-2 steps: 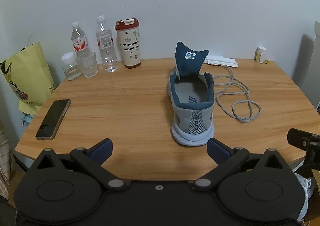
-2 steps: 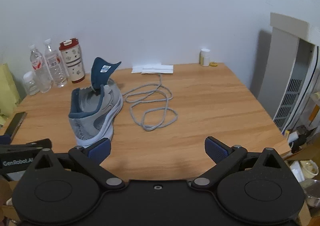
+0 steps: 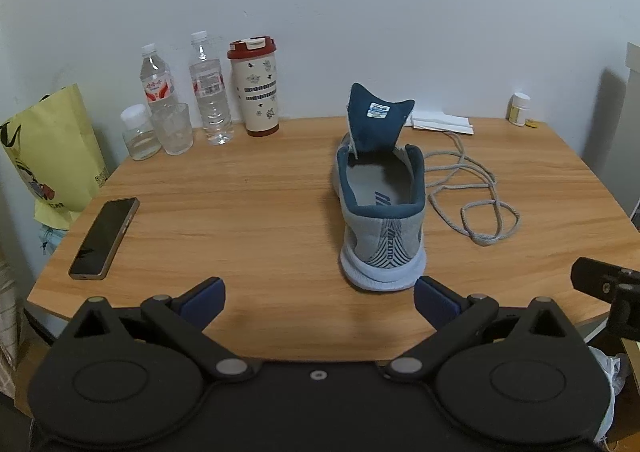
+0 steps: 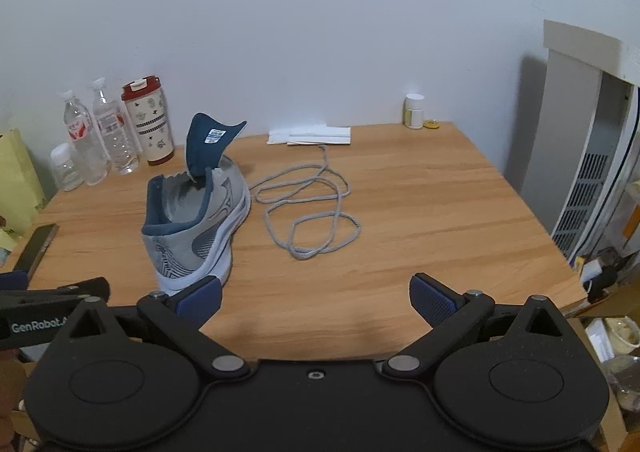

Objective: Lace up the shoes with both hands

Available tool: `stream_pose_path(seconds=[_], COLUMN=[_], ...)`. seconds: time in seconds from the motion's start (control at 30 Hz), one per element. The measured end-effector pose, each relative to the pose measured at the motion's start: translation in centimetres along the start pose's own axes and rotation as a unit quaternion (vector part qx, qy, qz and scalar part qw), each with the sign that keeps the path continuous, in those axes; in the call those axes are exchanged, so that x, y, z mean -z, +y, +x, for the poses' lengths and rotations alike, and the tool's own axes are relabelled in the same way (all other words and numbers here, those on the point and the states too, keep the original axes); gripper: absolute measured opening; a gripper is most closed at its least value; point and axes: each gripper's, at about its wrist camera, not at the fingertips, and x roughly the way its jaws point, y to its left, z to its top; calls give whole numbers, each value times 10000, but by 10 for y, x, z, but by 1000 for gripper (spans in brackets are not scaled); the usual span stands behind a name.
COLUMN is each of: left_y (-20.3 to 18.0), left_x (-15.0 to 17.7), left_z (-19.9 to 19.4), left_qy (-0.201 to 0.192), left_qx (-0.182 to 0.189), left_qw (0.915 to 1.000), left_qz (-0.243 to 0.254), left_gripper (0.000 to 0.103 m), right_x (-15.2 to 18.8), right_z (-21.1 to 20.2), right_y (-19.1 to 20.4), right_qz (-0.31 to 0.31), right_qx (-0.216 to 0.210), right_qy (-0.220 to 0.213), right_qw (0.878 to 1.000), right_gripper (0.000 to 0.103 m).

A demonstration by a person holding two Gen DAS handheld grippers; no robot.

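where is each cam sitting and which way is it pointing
Left wrist: on the left gripper at the table's near edge, facing the wall, behind the heel of the shoe; its own open fingers show, and the right gripper's edge at far right.
Right wrist: on the right gripper, further right, facing the wall with the loose lace ahead; its open fingers show, the left gripper at far left.
Shared: shoe, lace, bottles, wooden table.
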Motion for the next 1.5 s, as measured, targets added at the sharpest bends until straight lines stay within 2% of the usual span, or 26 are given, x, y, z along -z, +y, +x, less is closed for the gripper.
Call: stream_pose_path(seconds=[0.17, 0.27, 0.4, 0.53, 0.9, 1.5], left_y=[-3, -11, 1, 0, -3, 10], left_x=[1, -4, -2, -1, -2, -9], left_z=[-6, 0, -1, 1, 4, 7], left_qy=[-130, -24, -14, -13, 58, 81], left_qx=[-138, -202, -10, 24, 28, -155], left_qw=[9998, 9998, 10000, 10000, 10000, 9994], left_qz=[30, 39, -17, -33, -54, -313], left_gripper=[103, 103, 103, 103, 103, 103], right_x=[-2, -1, 1, 3, -5, -1], right_z=[3, 2, 3, 3, 4, 4], right_y=[-11, -8, 3, 2, -3, -4], right_qz=[89, -26, -122, -64, -50, -196], right_qx=[-100, -42, -16, -54, -261, -274], right_qy=[48, -5, -12, -32, 140, 25], right_qw=[9999, 10000, 9999, 10000, 9995, 9994], right_gripper=[102, 102, 102, 102, 102, 102])
